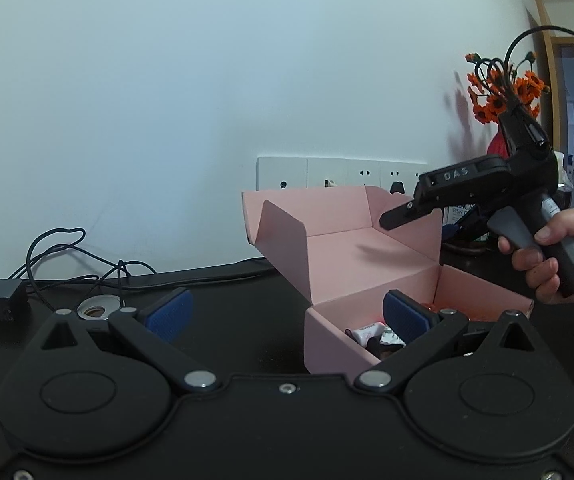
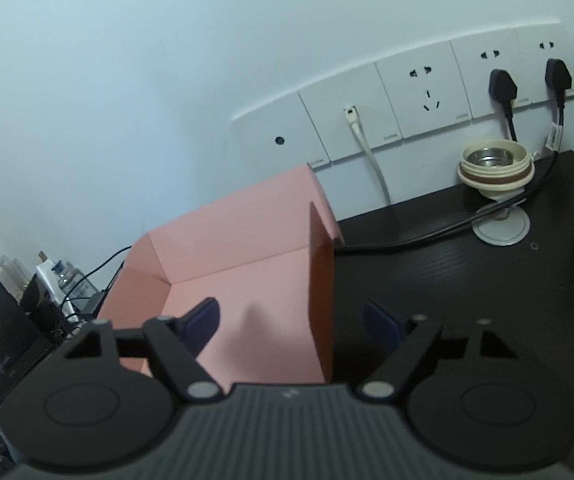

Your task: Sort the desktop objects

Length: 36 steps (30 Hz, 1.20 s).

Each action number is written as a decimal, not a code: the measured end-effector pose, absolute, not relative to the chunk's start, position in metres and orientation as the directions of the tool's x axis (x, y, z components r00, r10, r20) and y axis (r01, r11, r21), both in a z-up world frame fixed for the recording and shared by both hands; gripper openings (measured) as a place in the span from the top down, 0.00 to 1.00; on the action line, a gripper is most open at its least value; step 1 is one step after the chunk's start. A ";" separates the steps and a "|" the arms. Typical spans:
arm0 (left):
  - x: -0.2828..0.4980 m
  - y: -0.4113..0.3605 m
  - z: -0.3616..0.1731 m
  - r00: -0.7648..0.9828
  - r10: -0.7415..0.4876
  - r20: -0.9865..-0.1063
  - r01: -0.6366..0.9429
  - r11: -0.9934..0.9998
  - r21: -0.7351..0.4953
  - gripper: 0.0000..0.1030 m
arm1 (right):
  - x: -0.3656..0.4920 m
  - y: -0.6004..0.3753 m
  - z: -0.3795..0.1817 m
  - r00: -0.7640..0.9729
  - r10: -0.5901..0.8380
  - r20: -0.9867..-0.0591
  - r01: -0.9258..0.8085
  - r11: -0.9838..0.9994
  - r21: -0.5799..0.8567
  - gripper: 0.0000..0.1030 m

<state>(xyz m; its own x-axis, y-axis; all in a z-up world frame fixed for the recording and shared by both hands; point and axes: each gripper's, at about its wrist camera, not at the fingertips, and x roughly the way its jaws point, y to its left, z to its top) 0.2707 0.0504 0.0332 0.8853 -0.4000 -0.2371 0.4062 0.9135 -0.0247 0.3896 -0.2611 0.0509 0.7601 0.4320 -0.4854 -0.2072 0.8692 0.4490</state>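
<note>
Your right claw is apart and empty, up over the side wall of the pink box on the bench. Your left claw is apart too, at the box's near corner.

The left gripper is matte black plastic with two round disc housings, linked arms pinned by silver rivets, small screws along its body and ribbed blue rubber pads on its fingers. The right gripper has the same black discs and silver rivets, a grey ribbed centre panel and dark blue pads. Seen from the left wrist, it carries raised "DAS" lettering, a grey handle, a looping black cable, and a bare hand around the handle.
</note>
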 end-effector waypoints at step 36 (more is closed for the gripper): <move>0.275 0.052 0.031 0.855 -0.461 -0.237 0.452 0.887 -0.096 0.00 | 0.384 -0.260 0.060 0.707 0.521 -0.478 -0.266 0.823 0.503 0.27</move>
<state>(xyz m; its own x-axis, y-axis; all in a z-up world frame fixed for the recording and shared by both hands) 0.2746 0.0515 0.0315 0.8551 -0.4611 -0.2370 0.4518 0.8870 -0.0957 0.3842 -0.2603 0.0603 0.7071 0.5208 -0.4783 -0.2658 0.8226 0.5027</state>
